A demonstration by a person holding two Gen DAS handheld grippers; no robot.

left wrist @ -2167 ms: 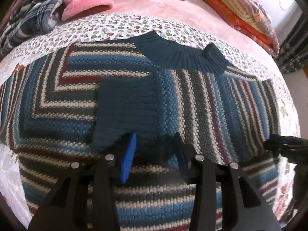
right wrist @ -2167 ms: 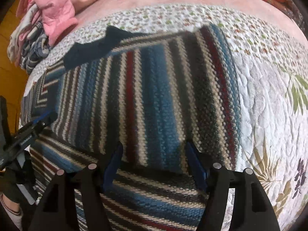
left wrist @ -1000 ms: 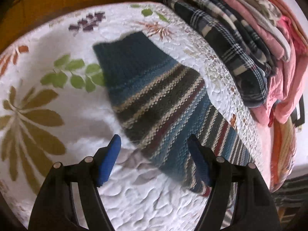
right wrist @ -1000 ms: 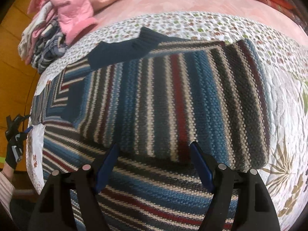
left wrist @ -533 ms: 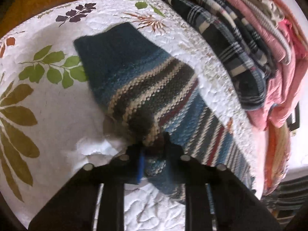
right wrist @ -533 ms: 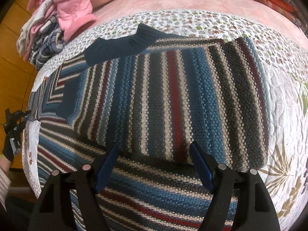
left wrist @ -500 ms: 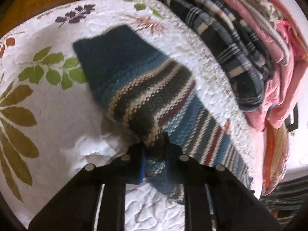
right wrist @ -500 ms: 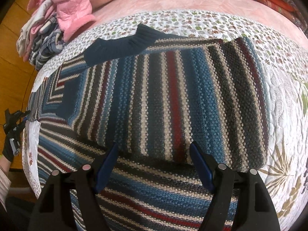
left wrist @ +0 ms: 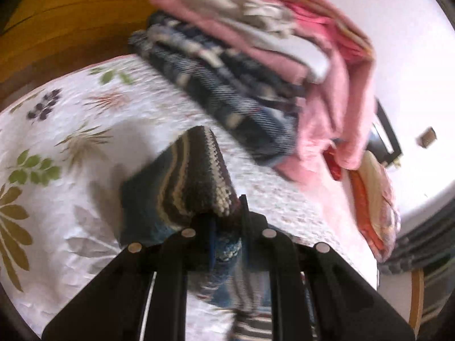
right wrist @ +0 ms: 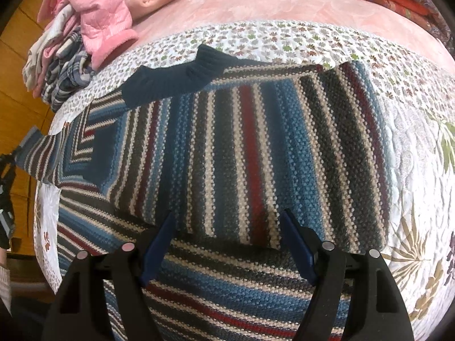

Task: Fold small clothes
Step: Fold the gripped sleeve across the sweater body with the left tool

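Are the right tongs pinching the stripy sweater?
No, the right tongs are wide open, with the striped sweater lying flat on the quilt beneath them.

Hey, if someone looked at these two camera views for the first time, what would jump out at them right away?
First the striped knit sweater, spread across the floral quilt and filling most of the right wrist view, with the open right gripper hovering over it. Next, in the left wrist view, the left gripper is shut on the sweater's sleeve, lifting it off the quilt. Behind that sits a pile of clothes, pink over dark plaid.
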